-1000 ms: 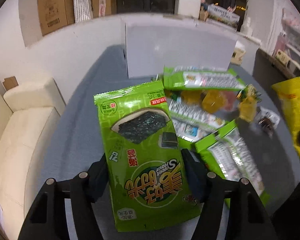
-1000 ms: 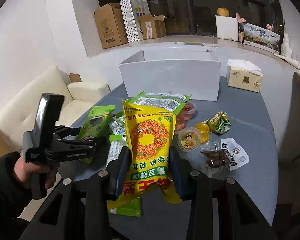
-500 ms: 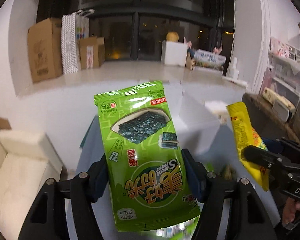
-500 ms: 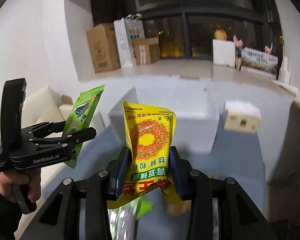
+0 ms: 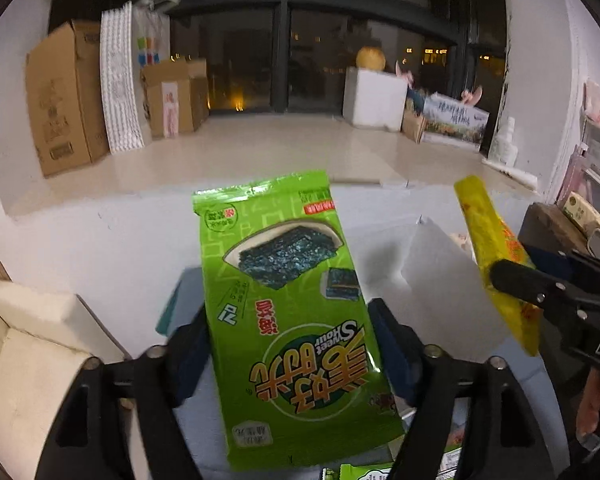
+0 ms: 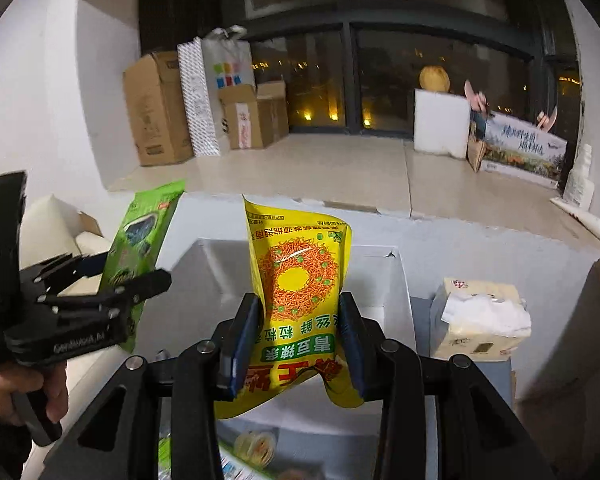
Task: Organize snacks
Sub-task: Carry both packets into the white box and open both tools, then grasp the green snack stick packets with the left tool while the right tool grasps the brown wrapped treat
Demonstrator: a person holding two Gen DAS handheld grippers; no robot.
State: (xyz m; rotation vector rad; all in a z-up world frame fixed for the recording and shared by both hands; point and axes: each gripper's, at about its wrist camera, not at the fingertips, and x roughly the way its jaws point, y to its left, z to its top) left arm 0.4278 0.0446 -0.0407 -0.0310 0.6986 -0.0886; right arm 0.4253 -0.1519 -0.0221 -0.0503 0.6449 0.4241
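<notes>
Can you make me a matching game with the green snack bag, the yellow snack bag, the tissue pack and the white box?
Things:
1. green seaweed bag
2. yellow snack bag
3. tissue pack
4. white box

Places:
A. on the table, right of the box
B. between the right gripper's fingers
C. open, behind both bags
D. between the left gripper's fingers

Pairs: 1-D, 2-B, 3-A, 4-C

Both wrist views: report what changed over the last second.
The left gripper and right gripper carried the green seaweed packet and yellow packet up and forward to the white box. The left jaws have just been opening: the pads now stand clear of the green packet between them. The right jaws eased open slightly, still touching the yellow packet. The box and tissue pack stayed put.
</notes>
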